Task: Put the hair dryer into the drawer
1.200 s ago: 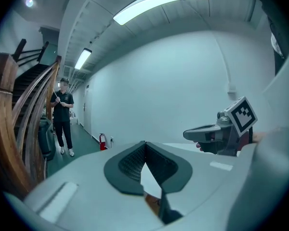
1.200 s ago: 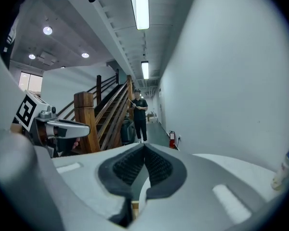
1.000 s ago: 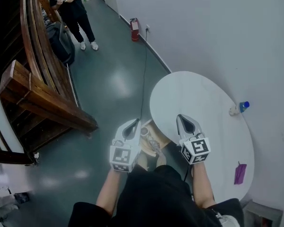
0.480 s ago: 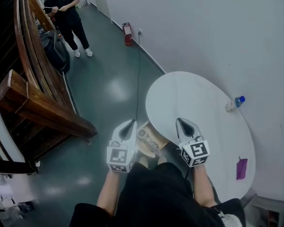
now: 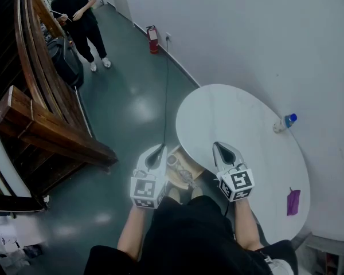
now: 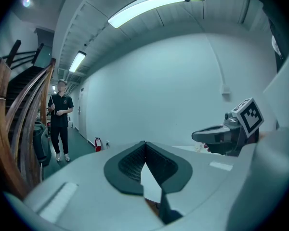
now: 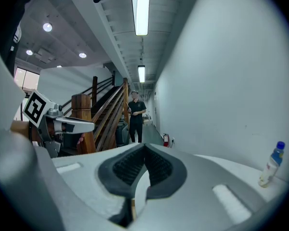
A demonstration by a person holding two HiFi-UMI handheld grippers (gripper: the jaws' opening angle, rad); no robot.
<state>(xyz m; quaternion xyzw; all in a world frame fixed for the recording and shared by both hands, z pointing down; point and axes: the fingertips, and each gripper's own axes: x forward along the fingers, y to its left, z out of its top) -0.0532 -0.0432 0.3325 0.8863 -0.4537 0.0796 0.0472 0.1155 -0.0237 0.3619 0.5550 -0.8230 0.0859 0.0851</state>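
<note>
Now, left tool (image 5: 160, 148) and right tool (image 5: 218, 145) are each pressed together, empty, side by side.

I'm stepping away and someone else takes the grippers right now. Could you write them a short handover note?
Left gripper: shut, empty.
Right gripper: shut, empty. Both are held side by side at the near edge of the white round table.
Things: a grey object, possibly the hair dryer, lies on a tan wooden piece between the grippers; it is too small to be sure. No drawer can be made out. A bottle and a purple item are on the table.
Done: nothing.
Left: the whole job.
</note>
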